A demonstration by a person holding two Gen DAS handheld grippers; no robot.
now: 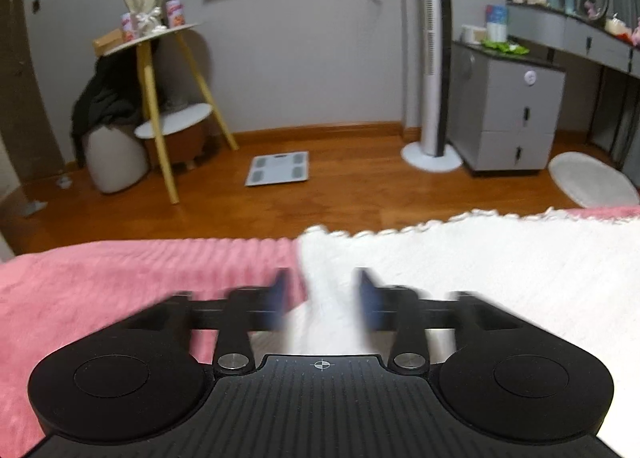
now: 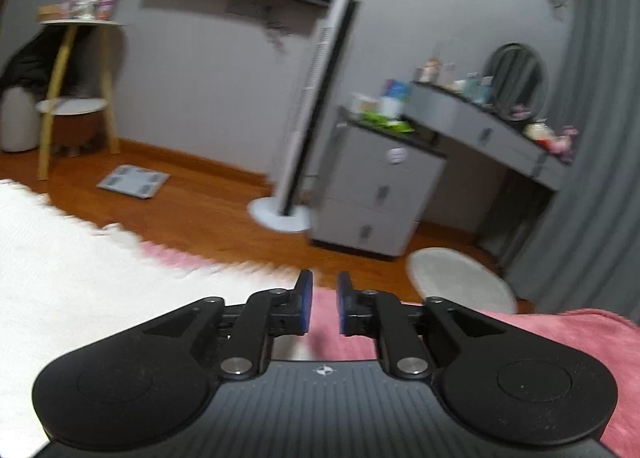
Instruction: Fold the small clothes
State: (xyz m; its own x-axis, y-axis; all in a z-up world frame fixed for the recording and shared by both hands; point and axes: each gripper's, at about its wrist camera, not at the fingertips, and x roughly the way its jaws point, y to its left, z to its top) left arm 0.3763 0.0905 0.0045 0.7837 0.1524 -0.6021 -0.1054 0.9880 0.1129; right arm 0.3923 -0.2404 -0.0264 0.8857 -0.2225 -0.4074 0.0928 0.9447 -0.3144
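A white knitted garment (image 1: 500,282) lies spread on a pink bed cover (image 1: 120,286). In the left wrist view my left gripper (image 1: 323,300) is open, its blue pads on either side of a raised fold at the garment's left edge; the frame is blurred by motion. In the right wrist view the garment (image 2: 80,278) lies to the left. My right gripper (image 2: 324,308) hovers over the pink cover (image 2: 580,342) beyond the garment's right edge, jaws a narrow gap apart with nothing between them.
The bed's far edge drops to a wooden floor (image 1: 320,201). On it stand a bathroom scale (image 1: 278,168), a tower fan (image 1: 434,57), a grey drawer cabinet (image 1: 508,117), a stool table (image 1: 160,69) and a round white rug (image 2: 460,282).
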